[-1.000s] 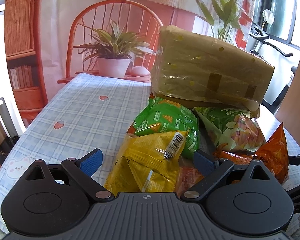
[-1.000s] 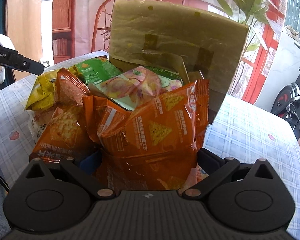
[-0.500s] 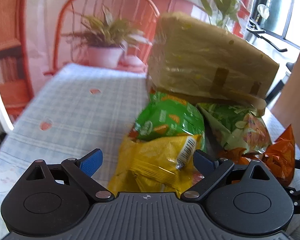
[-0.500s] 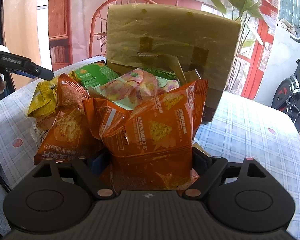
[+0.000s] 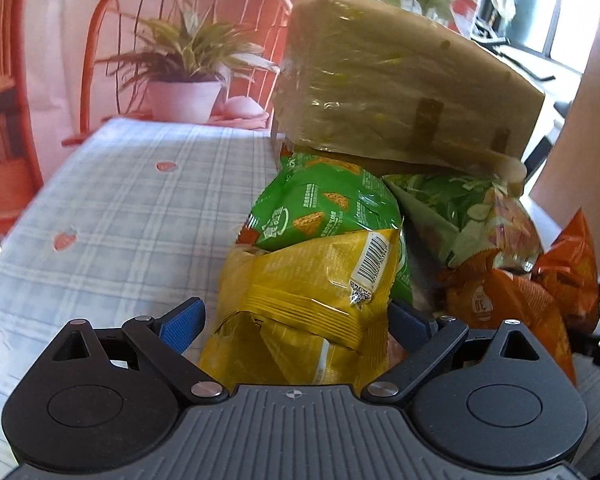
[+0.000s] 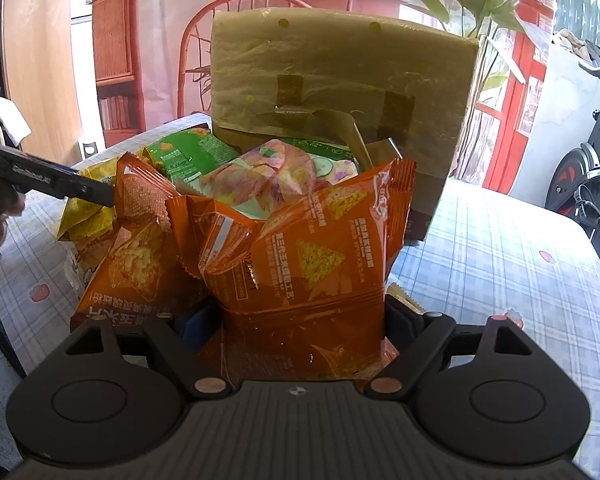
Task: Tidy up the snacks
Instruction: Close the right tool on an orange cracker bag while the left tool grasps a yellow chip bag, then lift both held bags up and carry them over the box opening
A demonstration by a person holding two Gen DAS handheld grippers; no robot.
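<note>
Snack packets lie heaped on the checked tablecloth (image 5: 120,208) in front of the tape-wrapped cardboard box (image 6: 340,92), with a green packet (image 5: 324,208) and a pale salad-print one (image 6: 276,172) nearest the box. Your right gripper (image 6: 300,320) has both pads pressed against the sides of the orange chip packet (image 6: 312,256), jaws fairly wide around it. Your left gripper (image 5: 296,316) stands open around the yellow packet (image 5: 312,280), the left blue pad clear of it.
</note>
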